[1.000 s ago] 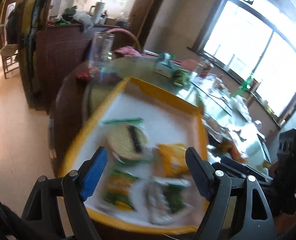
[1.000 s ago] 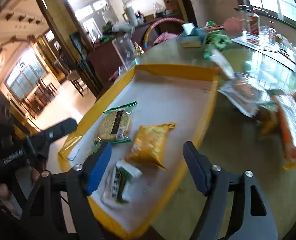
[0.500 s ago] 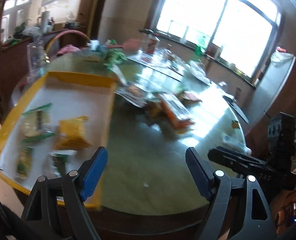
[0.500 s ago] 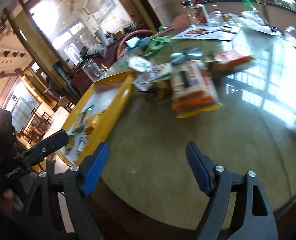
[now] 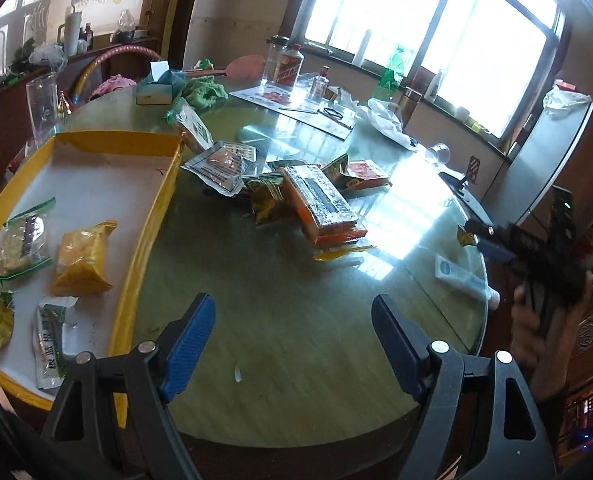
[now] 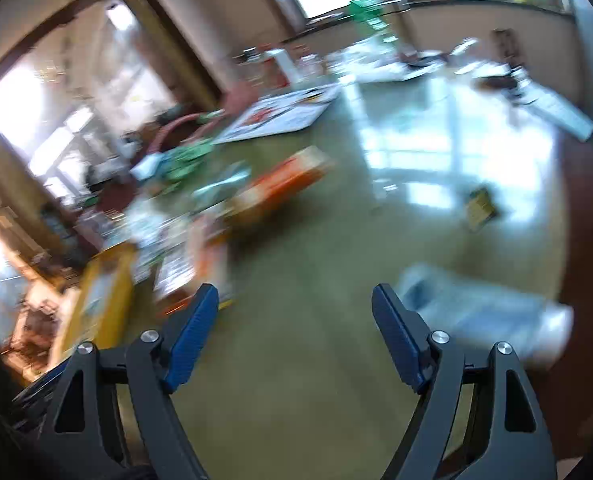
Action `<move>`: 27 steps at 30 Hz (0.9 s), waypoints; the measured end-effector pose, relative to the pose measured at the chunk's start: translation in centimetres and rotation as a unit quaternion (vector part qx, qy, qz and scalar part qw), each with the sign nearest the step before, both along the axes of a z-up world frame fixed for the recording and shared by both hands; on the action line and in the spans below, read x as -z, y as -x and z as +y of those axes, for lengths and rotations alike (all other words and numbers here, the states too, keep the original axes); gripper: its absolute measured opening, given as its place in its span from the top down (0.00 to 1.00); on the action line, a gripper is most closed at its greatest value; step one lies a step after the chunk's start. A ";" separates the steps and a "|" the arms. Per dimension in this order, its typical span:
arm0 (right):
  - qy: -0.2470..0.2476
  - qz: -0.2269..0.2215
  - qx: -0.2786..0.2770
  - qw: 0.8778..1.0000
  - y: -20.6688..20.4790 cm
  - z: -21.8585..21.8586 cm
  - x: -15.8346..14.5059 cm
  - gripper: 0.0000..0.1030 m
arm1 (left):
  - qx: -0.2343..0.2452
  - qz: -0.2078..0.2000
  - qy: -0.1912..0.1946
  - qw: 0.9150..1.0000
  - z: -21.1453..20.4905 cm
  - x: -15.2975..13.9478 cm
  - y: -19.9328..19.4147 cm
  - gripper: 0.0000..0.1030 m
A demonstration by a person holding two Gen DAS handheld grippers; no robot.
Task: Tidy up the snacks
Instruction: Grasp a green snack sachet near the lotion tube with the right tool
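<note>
Window glare; blurred right-wrist view.

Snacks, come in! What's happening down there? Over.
Left gripper and right gripper open, empty. Four packets in yellow tray; snack pile waiting on table. Nothing in the way.

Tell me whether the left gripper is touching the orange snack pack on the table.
Apart. In the left wrist view, bare tabletop separates the open left gripper from the orange snack pack.

Round glass table (image 5: 296, 320): yellow tray (image 5: 164, 184), snack packets (image 5: 320, 204)
</note>
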State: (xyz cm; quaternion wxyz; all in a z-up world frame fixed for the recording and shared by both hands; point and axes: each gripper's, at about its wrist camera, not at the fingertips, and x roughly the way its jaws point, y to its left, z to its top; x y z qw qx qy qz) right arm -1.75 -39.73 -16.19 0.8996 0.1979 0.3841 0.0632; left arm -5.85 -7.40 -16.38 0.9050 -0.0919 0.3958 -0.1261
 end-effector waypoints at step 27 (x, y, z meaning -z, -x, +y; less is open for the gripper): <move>0.035 0.079 0.043 0.995 -3.6 -2.0 4.4 0.49 | -0.016 0.067 0.050 0.996 -0.9 1.8 -6.7 0.22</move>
